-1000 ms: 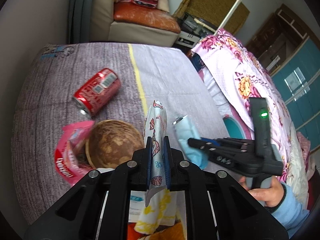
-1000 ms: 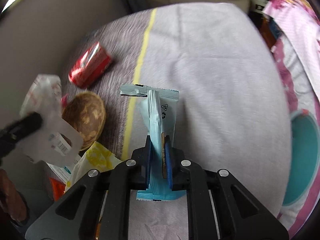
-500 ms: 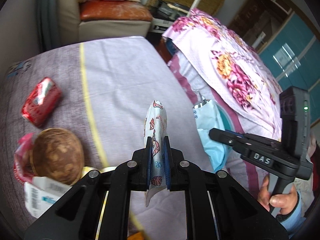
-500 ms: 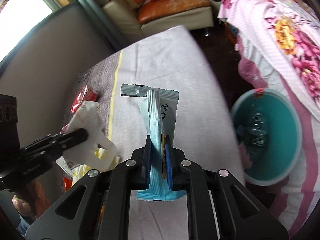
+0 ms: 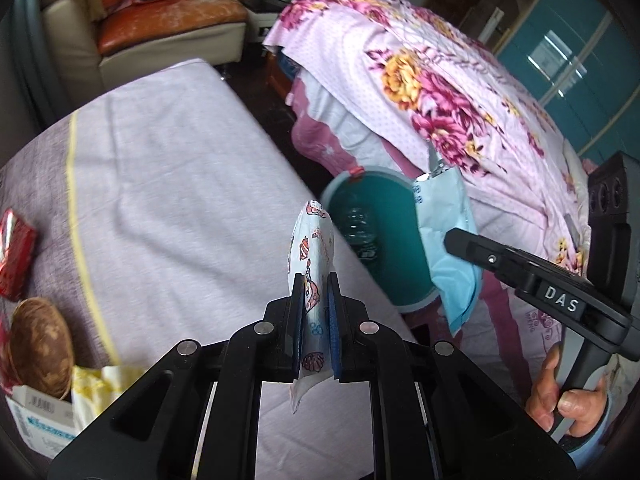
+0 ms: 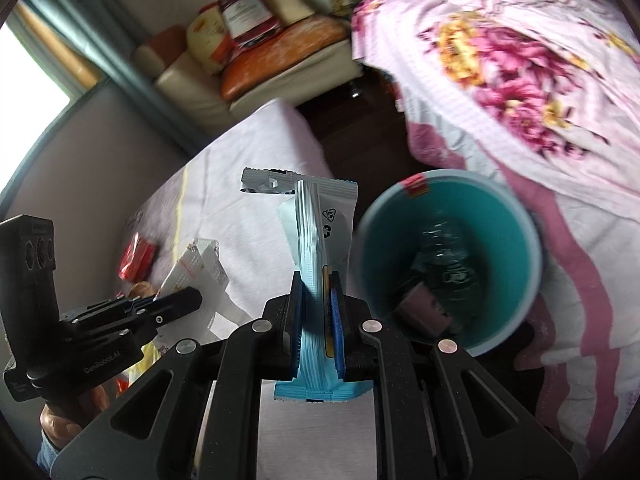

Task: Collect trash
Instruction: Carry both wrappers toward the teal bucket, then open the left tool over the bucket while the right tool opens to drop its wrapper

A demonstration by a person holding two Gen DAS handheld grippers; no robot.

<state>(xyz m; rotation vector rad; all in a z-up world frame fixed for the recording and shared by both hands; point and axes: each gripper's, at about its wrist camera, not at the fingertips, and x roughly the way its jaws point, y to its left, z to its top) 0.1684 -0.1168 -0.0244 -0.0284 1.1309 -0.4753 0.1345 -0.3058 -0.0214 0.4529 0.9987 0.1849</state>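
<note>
My left gripper (image 5: pixel 313 280) is shut on a white cartoon-print wrapper (image 5: pixel 311 248), held above the table's right edge. My right gripper (image 6: pixel 316 280) is shut on a light blue snack wrapper (image 6: pixel 320 236); in the left wrist view this blue wrapper (image 5: pixel 448 236) hangs over the teal bin (image 5: pixel 376 188). The teal bin (image 6: pixel 516 216) stands on the floor between table and bed and holds a clear plastic bottle (image 6: pixel 444 248) and a dark box. A red can (image 5: pixel 14 252), a brown round shell (image 5: pixel 38 352) and other wrappers lie on the table at left.
The table (image 5: pixel 168 184) has a grey and lilac cloth with a yellow stripe. A bed with a pink floral cover (image 5: pixel 440 92) fills the right side. An armchair (image 5: pixel 160 28) with bags stands beyond the table. A white carton (image 5: pixel 40 416) lies at the table's near left.
Both grippers have swung right from over the table toward the teal bin, each still holding its wrapper. The bin now shows large in both views.
</note>
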